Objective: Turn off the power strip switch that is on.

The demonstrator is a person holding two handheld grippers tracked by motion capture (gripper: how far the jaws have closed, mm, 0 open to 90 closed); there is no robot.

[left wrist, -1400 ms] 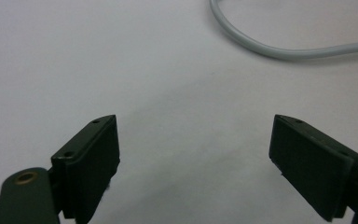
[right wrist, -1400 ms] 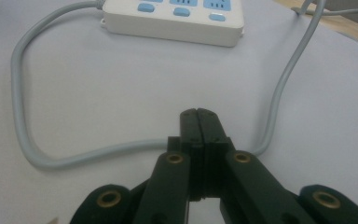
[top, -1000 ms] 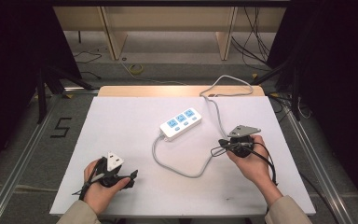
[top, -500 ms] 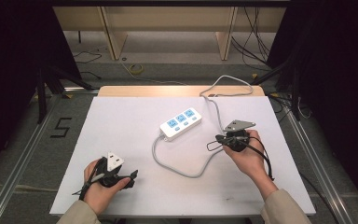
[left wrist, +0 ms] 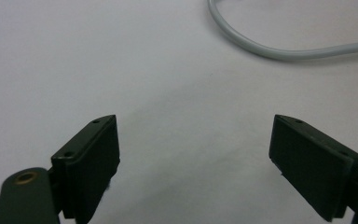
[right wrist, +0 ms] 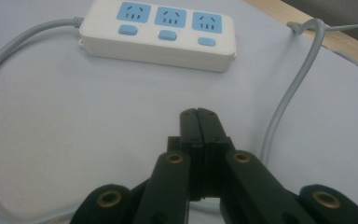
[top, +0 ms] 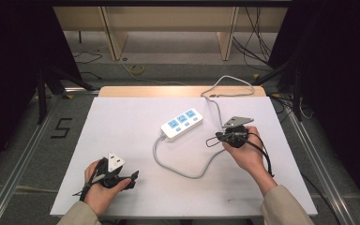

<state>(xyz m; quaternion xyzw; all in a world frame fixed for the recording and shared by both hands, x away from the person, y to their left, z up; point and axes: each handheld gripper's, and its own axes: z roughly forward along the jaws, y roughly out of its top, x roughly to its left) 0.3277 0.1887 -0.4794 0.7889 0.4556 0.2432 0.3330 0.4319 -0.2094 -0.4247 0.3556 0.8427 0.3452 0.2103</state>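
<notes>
Power strip (top: 182,124), white with three blue sockets and three blue switches, is lying slantwise at the middle of the white table (top: 122,122). The right gripper (top: 212,139) is hovering just to its right, jaws pressed flat together and holding nothing, tips pointing left toward the strip's near long side. The grey cord (top: 183,171) is looping from the strip's left end round the near side toward this gripper; a second run is trailing past the gripper to the far edge. The left gripper (top: 132,177) is resting at the near left, well apart, jaws standing wide and empty. Judgement: the closed tip suits pressing a switch; it should be approaching squarely, clear of the cord.
</notes>
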